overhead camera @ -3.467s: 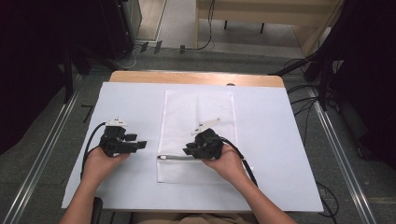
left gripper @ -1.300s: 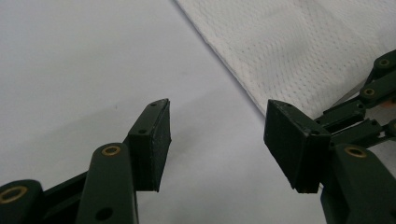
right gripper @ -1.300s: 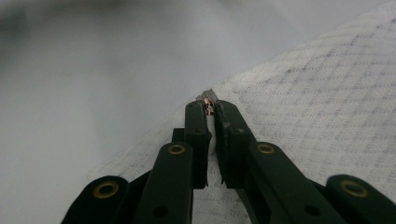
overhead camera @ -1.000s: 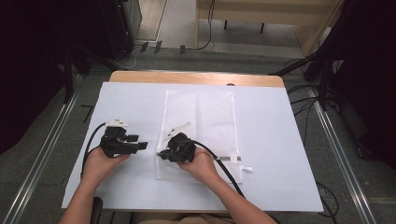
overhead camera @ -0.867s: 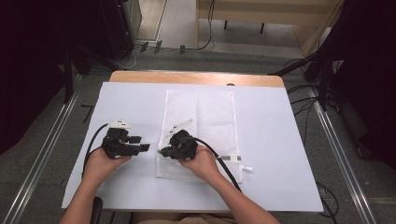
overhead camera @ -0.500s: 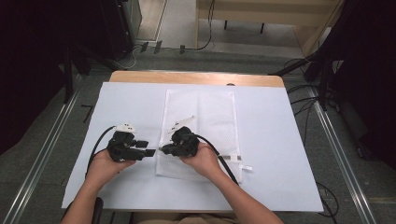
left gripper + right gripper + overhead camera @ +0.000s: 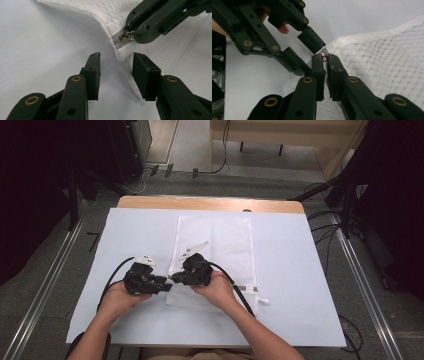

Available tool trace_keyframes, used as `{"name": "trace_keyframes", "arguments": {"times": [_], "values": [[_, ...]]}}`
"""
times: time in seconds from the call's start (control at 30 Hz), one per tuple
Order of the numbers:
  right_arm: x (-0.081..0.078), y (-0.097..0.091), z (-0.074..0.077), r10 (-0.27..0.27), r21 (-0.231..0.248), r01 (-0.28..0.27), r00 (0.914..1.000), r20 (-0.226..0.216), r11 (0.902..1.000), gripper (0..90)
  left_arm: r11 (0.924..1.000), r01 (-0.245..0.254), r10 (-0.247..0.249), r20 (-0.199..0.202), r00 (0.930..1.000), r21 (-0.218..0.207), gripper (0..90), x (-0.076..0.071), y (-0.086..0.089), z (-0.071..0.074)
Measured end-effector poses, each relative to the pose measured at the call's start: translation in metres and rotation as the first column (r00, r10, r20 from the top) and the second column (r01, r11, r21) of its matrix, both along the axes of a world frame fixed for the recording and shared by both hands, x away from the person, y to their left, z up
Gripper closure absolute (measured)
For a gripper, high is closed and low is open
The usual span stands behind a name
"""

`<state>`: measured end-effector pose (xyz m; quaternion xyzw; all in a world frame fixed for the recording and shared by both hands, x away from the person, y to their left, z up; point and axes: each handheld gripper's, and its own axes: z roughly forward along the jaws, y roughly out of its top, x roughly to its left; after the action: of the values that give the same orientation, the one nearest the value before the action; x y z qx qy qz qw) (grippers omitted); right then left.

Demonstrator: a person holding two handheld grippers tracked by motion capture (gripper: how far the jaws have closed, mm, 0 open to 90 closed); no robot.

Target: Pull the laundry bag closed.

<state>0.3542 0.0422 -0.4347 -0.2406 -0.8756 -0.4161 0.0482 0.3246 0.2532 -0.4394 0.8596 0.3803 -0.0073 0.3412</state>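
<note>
Both forearms come in from the near edge of the counter (image 7: 300, 270), angled toward each other, each hand wrapped around its black tool so the 2 tools nearly meet nose to nose at the near left corner of the bag (image 7: 220, 255).

The right tongs (image 7: 325, 58) are clamped on the small brass zipper pull (image 7: 323, 57), jaws pressed flat together with only the metal tip showing between them. In the left gripper view that same pull (image 7: 124, 37) sits at the end of a grey zipper tape, lifted off the sheet by the right tongs (image 7: 132, 31).

The left tongs (image 7: 116, 72) stand parted, jaws wide, holding nothing; the bag's folded corner edge (image 7: 122, 57) runs down between them without touching either pad. The left hand (image 7: 120, 295) keeps its tool low and level, pointing right.

The bag is white mesh fabric with a fine dotted grid weave, flat and rectangular, lying lengthwise from the far edge toward the near edge at the counter's middle. A smooth white sheet (image 7: 100, 270) covers the counter; bare wood shows along the far edge.
</note>
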Motion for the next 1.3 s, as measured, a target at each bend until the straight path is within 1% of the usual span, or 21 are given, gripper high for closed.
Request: {"name": "trace_keyframes", "arguments": {"times": [0.07,0.1,0.23,0.27,0.3,0.33,0.4,0.43,0.47,0.6,0.73,0.77,0.93,0.97,1.0,1.1,1.3], "values": [[0.0003,-0.0007,0.0015,-0.006,0.016,0.006,0.9999,-0.011,0.9999,86.3,0.9997,0.001,-0.001,-0.011,0.9999,-0.025,60.4,0.0007,0.0002,0.0],[0.0007,-0.0009,0.0019,-0.004,0.021,0.005,1.0,-0.008,0.9998,86.3,0.9996,0.006,-0.007,-0.01,0.9999,-0.028,60.7,0.0007,-0.0003,-0.0001],[0.0008,-0.0006,0.0028,0.002,0.032,-0.001,0.9996,-0.027,0.9995,86.3,0.999,0.03,-0.03,-0.016,0.9994,-0.032,63.5,0.0008,-0.0027,-0.0005],[0.0006,-0.0002,0.0027,0.006,0.029,-0.005,0.9997,-0.024,0.9996,86.3,0.9989,0.031,-0.032,-0.019,0.9993,-0.036,65.9,0.0008,-0.0029,-0.0005],[0.0003,0.0004,0.0025,0.007,0.027,-0.007,0.9997,-0.023,0.9996,86.3,0.9987,0.03,-0.032,-0.032,0.999,-0.041,69.6,0.001,-0.0028,-0.0003],[-0.0001,0.0007,0.0023,0.01,0.025,-0.01,0.9997,-0.021,0.9997,86.3,0.9986,0.02,-0.023,-0.045,0.9987,-0.048,74.2,0.0013,-0.0025,-0.0001],[-0.0005,0.0013,0.0017,0.01,0.024,-0.01,0.9998,-0.018,0.9997,86.3,0.9986,0.01,-0.013,-0.056,0.9984,-0.053,83.0,0.0022,-0.0007,0.0007],[-0.0006,0.0013,0.0016,0.012,0.023,-0.012,0.9998,-0.017,0.9997,86.3,0.9986,0.006,-0.01,-0.064,0.9979,-0.052,85.9,0.003,0.0003,0.001],[-0.0004,0.0012,0.0015,0.014,0.024,-0.013,0.9997,-0.018,0.9996,86.4,0.9981,0.004,-0.008,-0.069,0.9976,-0.061,87.4,0.0032,0.0006,0.0007],[-0.0006,0.0008,0.0004,0.031,0.018,-0.031,0.9994,-0.011,0.9993,86.5,0.9982,0.019,-0.023,-0.075,0.9969,-0.056,88.8,0.0035,0.0017,0.0005],[-0.0025,0.0001,0.001,0.053,0.005,-0.053,0.9983,0.023,0.9986,88.1,0.9989,0.013,-0.016,-0.069,0.9975,-0.045,89.1,0.0033,0.0025,0.0007],[-0.0024,-0.0004,0.0006,0.062,0.003,-0.063,0.9976,0.031,0.998,88.2,0.9987,0.013,-0.017,-0.073,0.9972,-0.049,89.2,0.0035,0.003,0.0006],[-0.0023,-0.0006,-0.0004,0.059,0.005,-0.059,0.9981,0.019,0.9983,88.1,0.9991,0.013,-0.016,-0.07,0.9974,-0.04,89.3,0.0032,0.0026,0.0006],[-0.0024,-0.0005,-0.0006,0.061,0.003,-0.061,0.9978,0.026,0.9981,88.2,0.9992,0.013,-0.016,-0.069,0.9975,-0.037,89.4,0.003,0.0023,0.0007],[-0.0023,-0.0003,-0.0009,0.06,0.004,-0.06,0.998,0.022,0.9982,88.1,0.9992,0.017,-0.019,-0.067,0.9976,-0.035,89.3,0.0028,0.002,0.001],[-0.002,0.0003,-0.0013,0.053,0.007,-0.053,0.9983,0.025,0.9986,88.1,0.9988,0.02,-0.022,-0.066,0.9976,-0.044,89.3,0.0024,0.001,0.0014],[0.0003,0.0016,-0.0034,0.028,0.046,-0.028,0.9996,-0.004,0.9986,87.3,0.999,0.014,-0.017,-0.059,0.9981,-0.043,89.3,0.002,0.0014,0.0019]]}}
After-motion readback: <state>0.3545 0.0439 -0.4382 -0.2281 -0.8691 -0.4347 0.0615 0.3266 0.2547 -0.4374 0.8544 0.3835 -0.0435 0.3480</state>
